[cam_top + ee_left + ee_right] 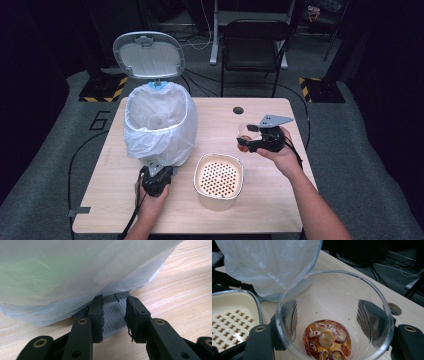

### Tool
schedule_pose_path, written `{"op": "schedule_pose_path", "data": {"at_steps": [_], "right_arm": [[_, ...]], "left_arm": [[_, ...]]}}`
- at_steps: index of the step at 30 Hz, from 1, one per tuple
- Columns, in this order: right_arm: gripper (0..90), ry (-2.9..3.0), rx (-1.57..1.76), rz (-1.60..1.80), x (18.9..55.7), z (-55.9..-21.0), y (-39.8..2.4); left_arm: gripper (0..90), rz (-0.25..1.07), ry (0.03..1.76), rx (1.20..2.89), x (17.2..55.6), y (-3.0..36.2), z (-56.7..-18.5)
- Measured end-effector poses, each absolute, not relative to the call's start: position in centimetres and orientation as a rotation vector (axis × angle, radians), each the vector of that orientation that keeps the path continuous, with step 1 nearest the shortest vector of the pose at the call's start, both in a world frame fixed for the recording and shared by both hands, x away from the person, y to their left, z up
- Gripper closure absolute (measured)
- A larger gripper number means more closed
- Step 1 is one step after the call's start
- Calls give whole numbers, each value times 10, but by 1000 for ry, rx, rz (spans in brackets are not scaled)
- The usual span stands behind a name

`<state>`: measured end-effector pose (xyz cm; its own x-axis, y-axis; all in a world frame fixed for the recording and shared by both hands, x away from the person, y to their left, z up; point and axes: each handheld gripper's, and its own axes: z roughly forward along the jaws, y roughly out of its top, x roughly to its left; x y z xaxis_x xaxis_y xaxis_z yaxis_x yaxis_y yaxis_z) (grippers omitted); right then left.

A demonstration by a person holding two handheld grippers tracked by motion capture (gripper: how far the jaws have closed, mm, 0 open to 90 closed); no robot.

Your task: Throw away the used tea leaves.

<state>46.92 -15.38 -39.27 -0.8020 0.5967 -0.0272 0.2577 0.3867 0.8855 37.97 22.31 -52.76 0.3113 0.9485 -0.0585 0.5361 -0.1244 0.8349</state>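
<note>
While the left gripper [156,175] sits low on the worktop [260,200] at the foot of the bin [159,122], its jaws are clamped on the grey ribbed pedal [113,315] that sticks out from under the bin's white plastic liner [75,275]; the left gripper view shows a pad pressed against each side of that pedal, with the liner bulging just above. In the high view the bin stands at the left rear of the worktop with its grey lid [148,55] tipped up and back, so the lined mouth is open. The right gripper [248,139] is held above the right half of the worktop, well apart from the bin, and its jaws are closed on a clear plastic cup [334,322]; the right gripper view looks down into the cup, with one dark pad seen through each side wall. At the bottom of the cup lies a little amber liquid with round pale slices [325,340] in it. Between the two hands, near the front edge, stands a cream container with a perforated insert [218,177], touching neither gripper. A round cable hole [238,110] is cut into the worktop behind the right gripper.
</note>
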Motion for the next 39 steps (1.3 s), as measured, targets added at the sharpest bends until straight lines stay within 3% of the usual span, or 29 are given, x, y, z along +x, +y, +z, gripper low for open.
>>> {"op": "schedule_pose_path", "data": {"at_steps": [19, 39], "right_arm": [[340, 2332, 513, 1560, 475, -385, -133], [353, 2210, -29, 1330, 442, -376, -107]], "left_arm": [[674, 652, 1343, 1763, 380, 222, -528], [674, 653, 1344, 1771, 380, 223, -528]]}}
